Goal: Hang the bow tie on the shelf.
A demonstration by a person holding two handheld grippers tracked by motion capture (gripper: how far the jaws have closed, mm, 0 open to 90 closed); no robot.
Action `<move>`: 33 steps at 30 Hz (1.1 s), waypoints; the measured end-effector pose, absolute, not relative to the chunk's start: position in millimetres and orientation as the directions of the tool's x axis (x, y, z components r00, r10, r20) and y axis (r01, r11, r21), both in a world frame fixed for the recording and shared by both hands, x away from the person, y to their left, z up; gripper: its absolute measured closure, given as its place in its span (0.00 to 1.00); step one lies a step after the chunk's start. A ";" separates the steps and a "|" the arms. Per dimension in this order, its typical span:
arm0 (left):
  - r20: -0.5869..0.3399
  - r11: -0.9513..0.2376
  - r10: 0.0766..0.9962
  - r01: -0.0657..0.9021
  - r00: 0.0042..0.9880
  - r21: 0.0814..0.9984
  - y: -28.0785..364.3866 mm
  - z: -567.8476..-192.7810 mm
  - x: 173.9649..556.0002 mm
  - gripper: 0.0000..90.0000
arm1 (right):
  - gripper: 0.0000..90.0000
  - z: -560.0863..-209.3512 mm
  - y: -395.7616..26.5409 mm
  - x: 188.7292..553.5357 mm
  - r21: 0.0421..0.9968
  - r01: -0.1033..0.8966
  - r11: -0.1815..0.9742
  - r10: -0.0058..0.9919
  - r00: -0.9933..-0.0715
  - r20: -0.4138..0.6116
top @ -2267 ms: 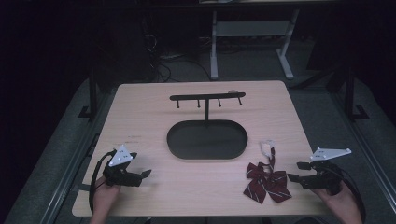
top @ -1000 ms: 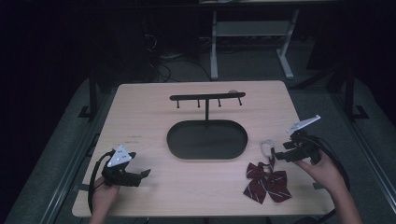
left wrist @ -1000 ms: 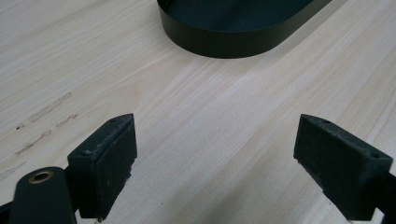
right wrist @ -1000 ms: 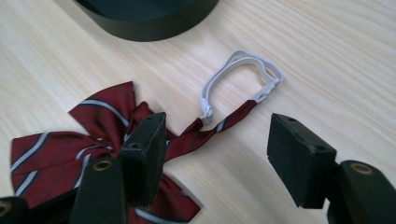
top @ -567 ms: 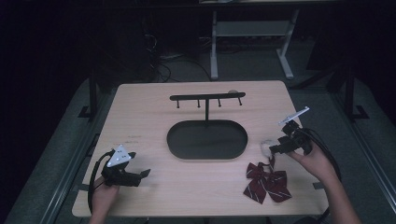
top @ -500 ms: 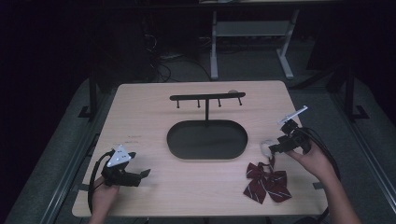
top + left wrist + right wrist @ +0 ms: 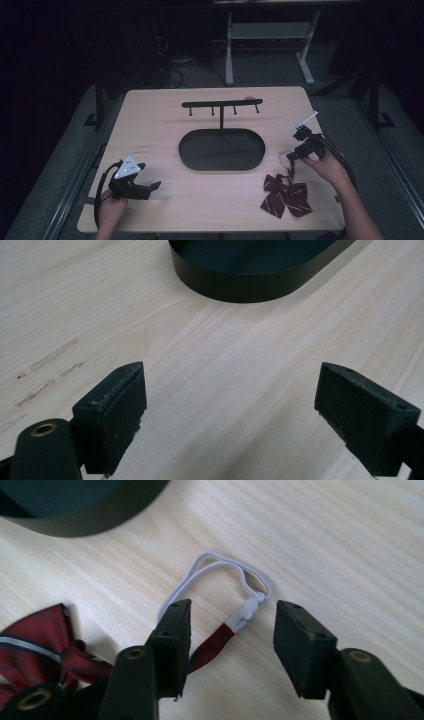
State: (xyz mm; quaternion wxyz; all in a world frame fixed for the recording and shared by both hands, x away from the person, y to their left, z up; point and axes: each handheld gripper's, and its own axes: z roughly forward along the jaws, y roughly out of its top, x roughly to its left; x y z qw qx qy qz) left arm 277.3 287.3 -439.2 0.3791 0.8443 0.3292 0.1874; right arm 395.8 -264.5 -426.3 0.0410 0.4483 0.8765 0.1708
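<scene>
The right gripper (image 7: 227,645) hangs low over the table (image 7: 165,120) with its jaws set either side of the bow tie's strap (image 7: 212,645), just where the maroon band meets the knotted white loop (image 7: 225,577). The jaws have just been closing, yet they are not on anything: the strap and knot lie between them with wood visible on both sides, so the pads press nothing yet. The aim seems chosen with care, since the knot is the one firm, raised spot on an otherwise limp cord, and a pinch there should lift the loop clear of the wood.

The bow (image 7: 285,195) itself lies flat near the table's front right edge, in front of the right gripper (image 7: 295,155) as the high view shows it, with the strap trailing back from it toward the gripper. Beyond stands a black rack (image 7: 221,106) with small pegs, rising from an oval base (image 7: 221,150) (a likely place to hang the loop, judging by the pegs).

The left gripper (image 7: 147,187) rests on the wood at the front left, well apart from the bow. Its jaws stand wide apart over bare table (image 7: 225,365), holding nothing; it seems parked there to stay out of the way while the other hand works.
</scene>
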 end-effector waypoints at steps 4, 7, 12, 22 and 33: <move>0.063 -0.494 0.698 0.415 0.714 0.765 286.7 -439.2 276.9 0.15 | 0.60 -431.2 -261.5 398.8 0.311 0.774 0.552 0.799 -0.597 0.069; 0.066 -0.494 0.698 0.413 0.713 0.765 286.8 -439.1 276.8 0.15 | 0.63 -433.7 -258.3 400.3 0.300 0.770 0.564 0.797 -0.602 0.048; 0.066 -0.495 0.697 0.412 0.714 0.765 287.0 -439.2 277.1 0.15 | 0.70 -438.5 -257.0 402.9 0.269 0.778 0.569 0.801 -0.598 0.035; 0.065 -0.493 0.698 0.413 0.713 0.766 287.4 -438.6 276.4 0.15 | 0.91 -440.3 -250.5 401.4 0.247 0.748 0.615 0.775 -0.632 -0.017; 0.064 -0.493 0.699 0.414 0.713 0.765 286.8 -439.1 276.6 0.15 | 0.96 -430.0 -257.5 395.4 0.281 0.735 0.617 0.759 -0.650 0.035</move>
